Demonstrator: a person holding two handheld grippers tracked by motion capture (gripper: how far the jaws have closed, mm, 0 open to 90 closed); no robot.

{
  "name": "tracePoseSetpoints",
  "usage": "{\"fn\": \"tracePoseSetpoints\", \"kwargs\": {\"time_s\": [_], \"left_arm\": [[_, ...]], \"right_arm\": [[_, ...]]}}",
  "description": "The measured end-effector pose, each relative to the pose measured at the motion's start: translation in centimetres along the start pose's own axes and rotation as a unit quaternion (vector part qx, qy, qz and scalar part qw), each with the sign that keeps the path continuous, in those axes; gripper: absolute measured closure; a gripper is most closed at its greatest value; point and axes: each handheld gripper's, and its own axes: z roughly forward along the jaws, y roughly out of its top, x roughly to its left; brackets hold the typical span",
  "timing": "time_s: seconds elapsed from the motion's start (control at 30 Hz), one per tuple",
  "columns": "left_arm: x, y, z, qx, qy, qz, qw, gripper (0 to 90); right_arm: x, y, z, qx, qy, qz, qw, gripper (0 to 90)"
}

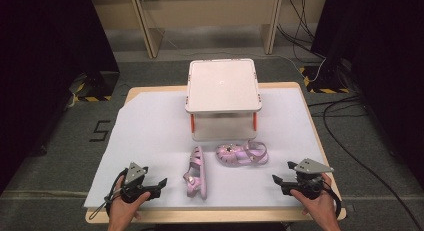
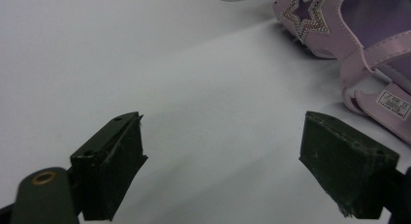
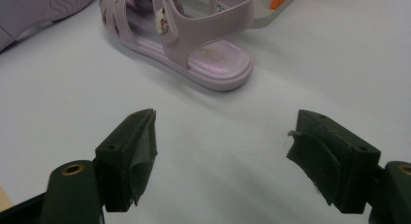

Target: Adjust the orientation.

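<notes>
Pink sandals (image 1: 195, 172) (image 1: 242, 153) lie untouched mid-worktop (image 1: 150, 136) before the white rack (image 1: 223, 84), with the left claw (image 1: 159, 182) and right claw (image 1: 283, 173) both wide and empty at the near edge, so nothing looks started.

Lab: hazard tape (image 1: 91, 97), trailing cables (image 1: 345, 141)

Two sandals lie mid-table on a sheet (image 1: 150, 131). The nearer sandal (image 1: 196, 172) sits at seven o'clock from the farther sandal (image 1: 242, 153). A small stand (image 1: 223, 85) rises at twelve o'clock behind both. The left gripper (image 1: 161, 182) sits at nine o'clock of the nearer sandal, and the right gripper (image 1: 281, 176) at four o'clock of the farther one.
</notes>
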Motion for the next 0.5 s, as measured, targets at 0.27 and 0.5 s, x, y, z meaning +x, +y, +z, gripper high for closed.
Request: {"fn": "tracePoseSetpoints", "kwargs": {"time_s": [0.27,0.5], "left_arm": [[-0.1,0.0,0.1,0.002,-0.002,0.001,1.0000,15.1],[0.0,0.0,0.1,0.002,0.000,0.002,1.0000,15.1]], "right_arm": [[0.1,0.3,0.1,-0.008,0.003,-0.005,0.9999,26.0],[0.7,1.6,0.6,-0.042,0.027,-0.034,0.9982,36.8]]}}
